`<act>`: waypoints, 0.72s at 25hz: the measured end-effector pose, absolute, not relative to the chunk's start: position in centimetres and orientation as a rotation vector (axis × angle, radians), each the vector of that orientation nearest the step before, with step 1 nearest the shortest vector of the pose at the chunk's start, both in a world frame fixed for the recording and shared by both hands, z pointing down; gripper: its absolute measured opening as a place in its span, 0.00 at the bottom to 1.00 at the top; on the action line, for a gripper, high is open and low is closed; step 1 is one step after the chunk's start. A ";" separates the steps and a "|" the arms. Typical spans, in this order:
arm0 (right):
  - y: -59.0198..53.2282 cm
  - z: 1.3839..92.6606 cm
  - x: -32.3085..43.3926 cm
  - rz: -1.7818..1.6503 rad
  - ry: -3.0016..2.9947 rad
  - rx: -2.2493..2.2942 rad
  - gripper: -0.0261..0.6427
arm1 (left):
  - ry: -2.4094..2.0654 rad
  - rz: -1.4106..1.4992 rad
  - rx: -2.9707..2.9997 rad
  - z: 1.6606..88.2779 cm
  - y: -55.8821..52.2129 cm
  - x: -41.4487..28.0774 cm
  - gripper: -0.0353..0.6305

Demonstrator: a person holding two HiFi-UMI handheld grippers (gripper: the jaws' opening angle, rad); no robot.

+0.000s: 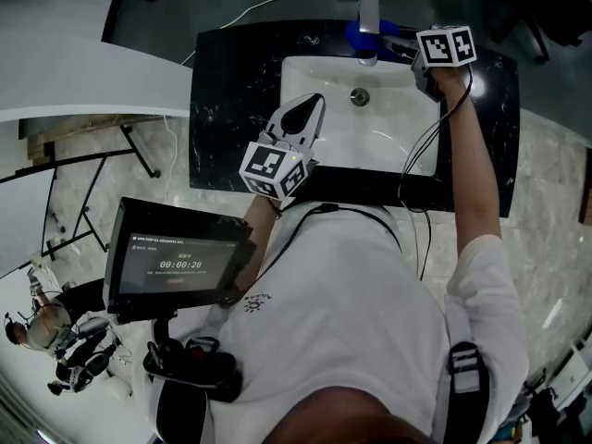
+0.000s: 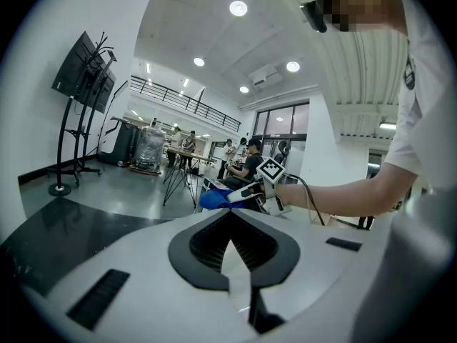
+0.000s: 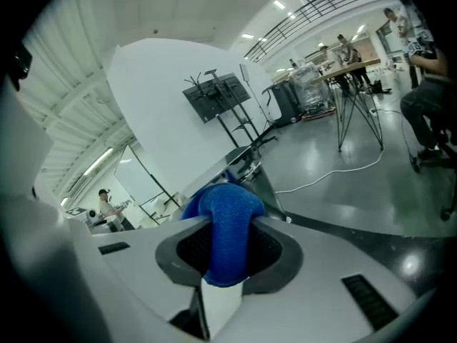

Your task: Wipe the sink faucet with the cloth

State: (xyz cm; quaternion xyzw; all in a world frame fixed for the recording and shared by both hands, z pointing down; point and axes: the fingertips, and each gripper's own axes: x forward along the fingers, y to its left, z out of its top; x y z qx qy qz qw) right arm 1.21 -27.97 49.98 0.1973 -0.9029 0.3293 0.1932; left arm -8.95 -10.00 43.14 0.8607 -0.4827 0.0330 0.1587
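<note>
The right claw [image 1: 393, 44] is clamped on a blue cloth [image 3: 227, 224], a fold of it bulging up between the jaws; the cloth is pressed low against the chrome faucet [image 1: 369, 12], on the side facing the white sink basin [image 1: 305, 72]; so the wipe looks to be under way around the faucet's foot. The top of the faucet stands bare above the cloth; I'd judge that part and the far side are left to do, though I cannot tell how much has been rubbed clean. The left claw [image 1: 310, 109] is closed with nothing in it; it hangs over the basin, well in front of the faucet, taking no part; the black bench [image 1: 222, 91] spreads out either side of the faucet.
</note>
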 end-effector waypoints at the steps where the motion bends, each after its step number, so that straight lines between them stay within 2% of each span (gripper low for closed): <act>1: -28.6 50.1 1.5 0.938 -2.533 0.593 0.17 | -1.381 0.097 2.460 43.1 -10.0 -8.9 0.06; 12: -30.2 53.5 9.5 1.008 -2.500 0.988 0.17 | -1.381 0.098 2.463 43.2 -10.1 -9.1 0.06; 18: -26.7 52.9 10.2 0.763 -2.641 0.857 0.17 | -1.377 0.104 2.465 43.2 -10.0 -9.1 0.06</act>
